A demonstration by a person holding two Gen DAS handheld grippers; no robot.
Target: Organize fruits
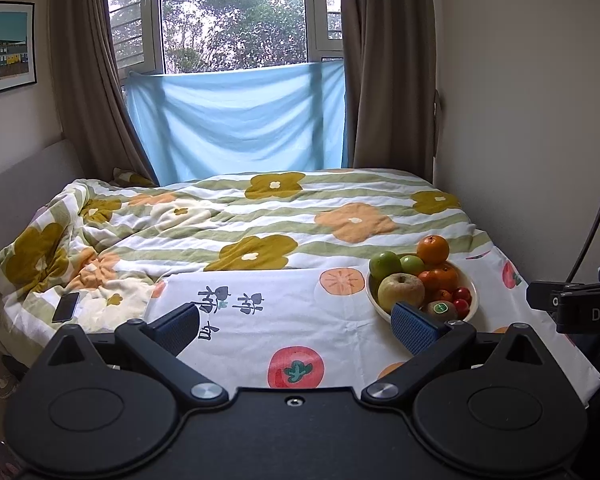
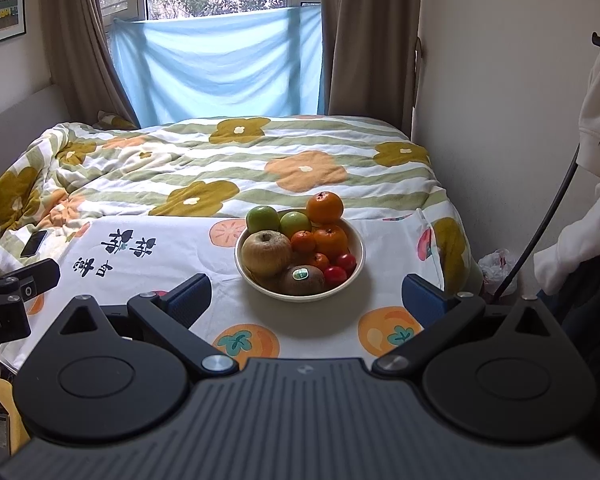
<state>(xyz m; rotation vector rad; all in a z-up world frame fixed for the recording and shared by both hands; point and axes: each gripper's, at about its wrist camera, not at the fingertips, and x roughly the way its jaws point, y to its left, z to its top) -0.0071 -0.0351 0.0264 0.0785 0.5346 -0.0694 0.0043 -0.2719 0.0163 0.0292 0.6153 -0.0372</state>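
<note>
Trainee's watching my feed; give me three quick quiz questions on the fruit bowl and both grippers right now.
1. True or false: the bowl holds all the fruit in view.
2. Which fruit carries a sticker: A apple, B kiwi, C orange?
3. The left gripper and right gripper are both ____.

Key: 1 true. 2 B. 3 open, holding nothing.

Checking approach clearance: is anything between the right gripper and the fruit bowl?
Nothing visible. The right gripper is open, facing the bowl, with only bare printed cloth between them. The phone lies far off left.
</note>
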